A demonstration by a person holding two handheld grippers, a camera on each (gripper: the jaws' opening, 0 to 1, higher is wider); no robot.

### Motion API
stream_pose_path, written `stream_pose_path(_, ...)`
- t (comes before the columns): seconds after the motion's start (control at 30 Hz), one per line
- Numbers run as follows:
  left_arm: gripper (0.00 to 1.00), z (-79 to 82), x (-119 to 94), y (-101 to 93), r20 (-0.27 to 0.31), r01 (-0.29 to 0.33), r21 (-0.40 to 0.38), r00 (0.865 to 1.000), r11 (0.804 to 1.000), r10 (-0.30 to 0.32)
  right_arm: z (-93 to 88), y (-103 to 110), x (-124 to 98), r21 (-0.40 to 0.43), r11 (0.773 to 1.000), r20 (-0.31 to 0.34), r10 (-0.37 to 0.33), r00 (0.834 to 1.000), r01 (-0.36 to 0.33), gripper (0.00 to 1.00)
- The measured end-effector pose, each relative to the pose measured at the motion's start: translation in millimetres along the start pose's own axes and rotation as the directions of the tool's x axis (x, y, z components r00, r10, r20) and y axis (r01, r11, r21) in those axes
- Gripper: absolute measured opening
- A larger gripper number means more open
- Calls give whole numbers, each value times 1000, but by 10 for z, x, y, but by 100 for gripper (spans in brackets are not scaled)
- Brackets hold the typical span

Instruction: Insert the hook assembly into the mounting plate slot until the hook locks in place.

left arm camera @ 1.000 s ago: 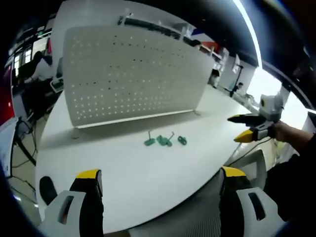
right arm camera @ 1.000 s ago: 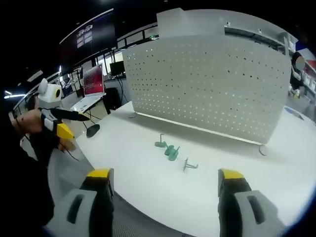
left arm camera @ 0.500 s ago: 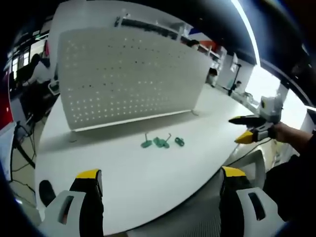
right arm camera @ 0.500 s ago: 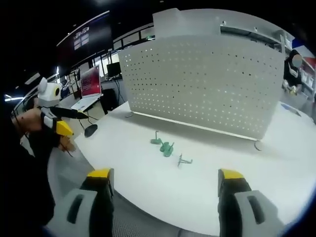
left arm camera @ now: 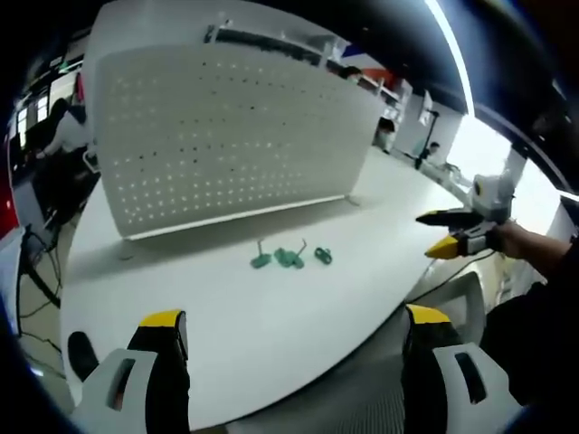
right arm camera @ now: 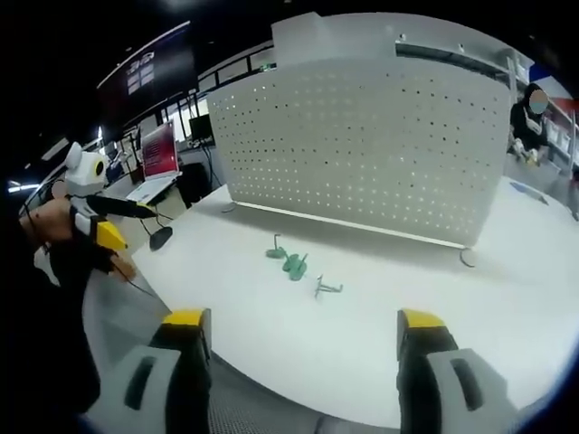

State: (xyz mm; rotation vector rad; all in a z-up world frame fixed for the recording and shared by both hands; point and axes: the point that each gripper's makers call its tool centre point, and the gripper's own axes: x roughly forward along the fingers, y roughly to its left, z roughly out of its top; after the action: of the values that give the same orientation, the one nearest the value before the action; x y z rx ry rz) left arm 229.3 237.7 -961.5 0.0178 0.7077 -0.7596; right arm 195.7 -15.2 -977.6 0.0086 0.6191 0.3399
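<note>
Our left gripper [left arm camera: 288,327] and right gripper [right arm camera: 303,325] hang with jaws released and empty over the near edge of the white bench [right arm camera: 398,334]. Mid-bench, the green hook parts [right arm camera: 289,262] lie clustered beside a loose wire hook [right arm camera: 327,288], just before the upright perforated mounting plate [right arm camera: 362,145]. We judge nothing is inserted yet; we should reach in squarely, pinch one hook by its base, and keep its prongs clear.

A red-screened laptop [right arm camera: 158,149] sits open at far left of the right gripper view, with a black computer mouse [right arm camera: 160,238] on the white table [right arm camera: 507,298].
</note>
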Motion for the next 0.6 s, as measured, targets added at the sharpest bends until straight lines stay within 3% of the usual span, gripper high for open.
stream_pose_path(0.6, 100, -151, -49, -2, -26, -8, -11, 1000, 1000, 8, -44, -36, 42, 14, 1000, 13, -24, 1000, 24, 79)
